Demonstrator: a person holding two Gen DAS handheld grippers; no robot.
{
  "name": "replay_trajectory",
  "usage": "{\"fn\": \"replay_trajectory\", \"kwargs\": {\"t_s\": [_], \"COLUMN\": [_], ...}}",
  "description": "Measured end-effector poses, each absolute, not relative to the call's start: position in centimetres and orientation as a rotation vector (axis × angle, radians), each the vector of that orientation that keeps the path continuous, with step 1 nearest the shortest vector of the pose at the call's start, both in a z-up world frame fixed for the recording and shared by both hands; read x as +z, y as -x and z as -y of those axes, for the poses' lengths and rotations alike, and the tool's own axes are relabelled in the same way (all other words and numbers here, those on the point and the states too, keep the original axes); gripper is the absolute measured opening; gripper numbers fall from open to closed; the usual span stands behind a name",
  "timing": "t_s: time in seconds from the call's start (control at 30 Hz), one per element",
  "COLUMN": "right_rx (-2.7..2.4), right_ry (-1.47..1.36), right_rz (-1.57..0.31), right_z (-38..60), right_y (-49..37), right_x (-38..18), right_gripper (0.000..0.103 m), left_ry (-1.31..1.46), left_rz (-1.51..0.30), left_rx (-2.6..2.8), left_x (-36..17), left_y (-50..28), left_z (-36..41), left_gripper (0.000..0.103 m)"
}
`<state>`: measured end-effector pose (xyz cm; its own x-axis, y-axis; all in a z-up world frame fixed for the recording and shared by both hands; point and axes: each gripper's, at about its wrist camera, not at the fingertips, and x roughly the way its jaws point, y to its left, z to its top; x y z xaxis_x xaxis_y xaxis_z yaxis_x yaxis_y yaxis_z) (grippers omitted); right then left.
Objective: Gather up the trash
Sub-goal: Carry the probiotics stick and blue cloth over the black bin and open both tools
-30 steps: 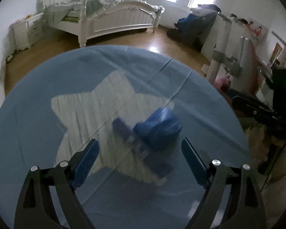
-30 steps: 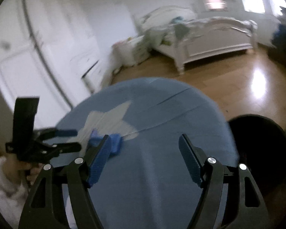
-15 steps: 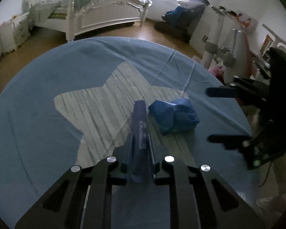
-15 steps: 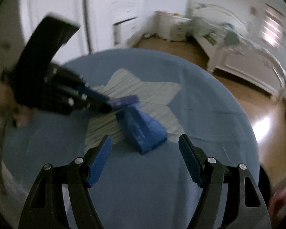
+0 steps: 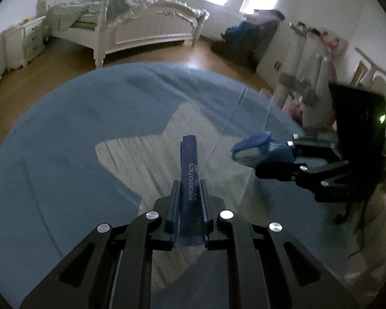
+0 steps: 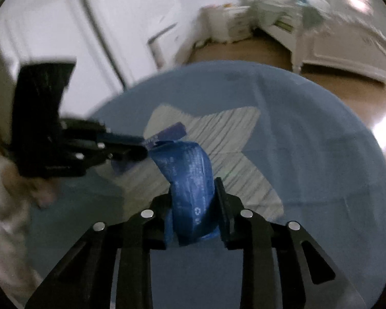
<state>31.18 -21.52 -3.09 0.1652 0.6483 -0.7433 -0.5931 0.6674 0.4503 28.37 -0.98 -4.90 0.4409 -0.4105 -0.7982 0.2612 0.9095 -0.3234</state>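
Note:
My left gripper (image 5: 189, 188) is shut on a dark purple stick sachet (image 5: 189, 170) printed PROBIOTICS and holds it above the round blue table (image 5: 64, 154). My right gripper (image 6: 193, 188) is shut on a crumpled blue wrapper (image 6: 190, 180), also lifted off the table. In the left wrist view the right gripper (image 5: 290, 154) holds the blue wrapper (image 5: 257, 148) at the right. In the right wrist view the left gripper (image 6: 139, 146) holds the purple sachet (image 6: 167, 132) at the left.
The table cloth (image 6: 308, 141) carries a pale striped star (image 5: 141, 154). A white bed (image 5: 146, 25) and nightstand (image 5: 31, 38) stand behind on wooden floor. A white cat tree (image 5: 296, 77) stands at the right. White wardrobe doors (image 6: 103, 25) lie behind the left gripper.
One second ago both grippers were open above the table. The left closed on the purple sachet, then the right closed on the blue wrapper. Both pieces are now lifted off the cloth.

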Motion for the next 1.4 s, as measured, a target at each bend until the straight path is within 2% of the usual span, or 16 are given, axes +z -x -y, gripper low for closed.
{"fn": "replay_trajectory", "kwargs": {"t_s": [0.2,0.5,0.8,1.2,1.27,1.3,1.33,1.37,1.4], "right_rx": [0.793,0.5,0.236,0.122,0.096,0.081,0.053,0.043,0.042], "right_ry": [-0.371,-0.504,-0.597,-0.665,-0.661,-0.657,-0.652,-0.653,-0.649], "right_rz": [-0.96,-0.733,-0.719,-0.762,-0.776,-0.783,-0.784,-0.778,-0.781], "right_z": [28.5,41.5,54.4,61.2,61.6,61.5,61.8,62.1,62.2], "right_y": [-30.2,-28.4,-28.7,-29.3,-29.7,-30.3,-30.3,-30.2,-30.2], "right_x": [-0.2,3.3,-1.0,-7.9,-8.4,-8.6,-8.9,-9.0,-9.1], "right_gripper": [0.027,0.028,0.028,0.028,0.035,0.055,0.073,0.076,0.076], "left_ry": [0.188,0.21,0.251,0.199,0.187,0.181,0.174,0.172,0.175], "left_rz": [-0.944,-0.908,-0.967,-1.116,-1.123,-1.128,-1.133,-1.133,-1.123], "left_rx": [-0.469,-0.62,-0.771,-0.849,-0.846,-0.841,-0.831,-0.823,-0.816], "left_x": [-1.3,1.4,-0.5,-5.3,-6.0,-6.2,-6.5,-6.6,-6.6], "left_y": [-28.6,-31.6,-35.8,-38.9,-39.2,-39.3,-39.4,-39.4,-39.3], "left_z": [4.3,14.9,25.0,33.7,34.5,34.6,34.8,34.8,34.7], "left_gripper": [0.015,0.015,0.015,0.015,0.019,0.021,0.033,0.054,0.065]}}
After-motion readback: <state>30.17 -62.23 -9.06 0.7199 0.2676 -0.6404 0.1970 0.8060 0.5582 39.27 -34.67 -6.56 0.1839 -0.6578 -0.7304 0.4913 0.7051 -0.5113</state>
